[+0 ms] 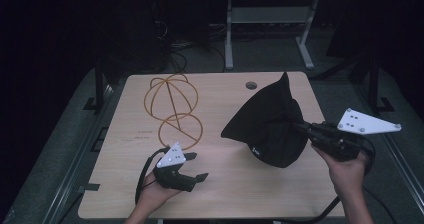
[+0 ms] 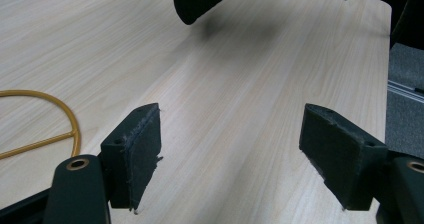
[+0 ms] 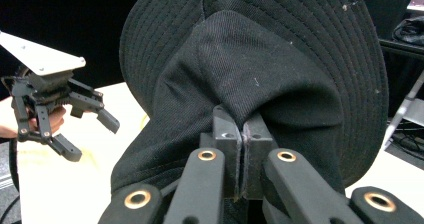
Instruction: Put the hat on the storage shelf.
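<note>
- While the right gripper (image 1: pixel 300 127) stays out of contact with the light wooden surface (image 1: pixel 225 184), its jaws are clenched on a fold of the black fabric brimmed hat (image 1: pixel 267 126) — the right gripper view shows the two pads pressed together with cloth pinched between them.
- Hat position: raised at the right half of the surface, its peak pointing up toward the far edge, its lower bulge hanging near the wood. In the left gripper view a dark edge of the hat (image 2: pixel 200 1) hangs above the surface with a shadow under it.
- Stitched rings of the brim (image 3: pixel 300 14) arch over the bunched crown (image 3: pixel 240 69) in the right gripper view.
- Left gripper (image 1: pixel 196 166): released, jaws wide apart, nothing between them — bare wood shows between the two pads in its own view. It sits low over the near left part of the surface, well apart from the hat.
- Orange wire frame of joined hoops (image 1: pixel 172 106) lies flat on the left far part of the surface, just beyond the left gripper; one curve of it (image 2: pixel 60 114) shows at the left of the left gripper view.
- Grey three-cornered plate (image 1: pixel 365 122) tops the right gripper, held in a hand (image 1: pixel 347 171) at the right edge.
</note>
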Demonstrator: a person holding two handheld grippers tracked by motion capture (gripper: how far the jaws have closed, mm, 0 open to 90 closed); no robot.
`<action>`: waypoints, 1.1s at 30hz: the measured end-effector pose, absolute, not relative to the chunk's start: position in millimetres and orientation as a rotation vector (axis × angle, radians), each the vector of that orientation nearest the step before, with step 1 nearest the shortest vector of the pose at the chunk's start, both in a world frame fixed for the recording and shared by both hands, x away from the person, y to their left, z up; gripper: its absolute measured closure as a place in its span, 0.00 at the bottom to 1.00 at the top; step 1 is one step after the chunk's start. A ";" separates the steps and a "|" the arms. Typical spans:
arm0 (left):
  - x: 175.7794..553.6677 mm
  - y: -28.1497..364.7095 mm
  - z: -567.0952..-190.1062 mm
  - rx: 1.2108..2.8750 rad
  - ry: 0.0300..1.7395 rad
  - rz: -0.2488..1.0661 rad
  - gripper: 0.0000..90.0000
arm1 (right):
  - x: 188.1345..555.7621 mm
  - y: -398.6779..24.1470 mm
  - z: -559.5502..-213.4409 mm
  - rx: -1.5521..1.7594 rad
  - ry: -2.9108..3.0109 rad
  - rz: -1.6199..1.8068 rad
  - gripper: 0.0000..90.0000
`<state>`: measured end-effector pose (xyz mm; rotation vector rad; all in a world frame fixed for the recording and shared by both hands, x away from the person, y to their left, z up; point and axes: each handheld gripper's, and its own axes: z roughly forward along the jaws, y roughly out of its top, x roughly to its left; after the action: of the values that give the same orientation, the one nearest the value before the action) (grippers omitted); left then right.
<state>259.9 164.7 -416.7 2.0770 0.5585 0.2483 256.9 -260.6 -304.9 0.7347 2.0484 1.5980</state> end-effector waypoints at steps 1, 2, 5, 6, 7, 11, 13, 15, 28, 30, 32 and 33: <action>260.7 165.7 -416.9 2.080 0.558 0.247 0.27 | 258.4 -259.9 -303.5 0.736 2.051 1.602 0.98; 261.2 166.1 -417.1 2.085 0.556 0.247 0.27 | 260.0 -259.1 -302.0 0.735 2.054 1.604 0.98; 261.5 166.1 -417.8 2.084 0.560 0.244 0.27 | 263.2 -256.7 -298.3 0.736 2.065 1.598 0.98; 262.3 166.5 -418.6 2.085 0.562 0.237 0.27 | 266.8 -253.4 -294.3 0.730 2.074 1.596 0.98; 262.3 166.5 -418.6 2.085 0.562 0.237 0.27 | 266.8 -253.4 -294.3 0.730 2.074 1.596 0.98; 263.7 168.0 -420.6 2.085 0.564 0.231 0.27 | 275.0 -246.6 -286.1 0.718 2.088 1.597 0.98; 264.1 168.5 -421.8 2.087 0.569 0.229 0.27 | 281.8 -241.2 -280.5 0.716 2.102 1.603 0.98; 264.3 168.1 -423.0 2.089 0.570 0.229 0.27 | 283.9 -239.5 -278.6 0.713 2.105 1.607 0.98; 266.3 166.9 -428.1 2.096 0.564 0.201 0.26 | 311.2 -212.4 -253.0 0.686 2.127 1.623 0.98; 266.8 168.0 -427.7 2.088 0.569 0.195 0.26 | 314.6 -207.5 -249.2 0.681 2.136 1.622 0.98; 267.0 169.2 -427.0 2.081 0.570 0.196 0.26 | 319.6 -201.0 -243.2 0.667 2.143 1.618 0.98; 267.0 169.7 -426.8 2.081 0.570 0.195 0.26 | 321.2 -198.8 -241.0 0.662 2.146 1.617 0.98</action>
<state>267.0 169.7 -426.8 2.0806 0.5703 0.1954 321.2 -198.8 -241.0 0.6623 2.1461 1.6170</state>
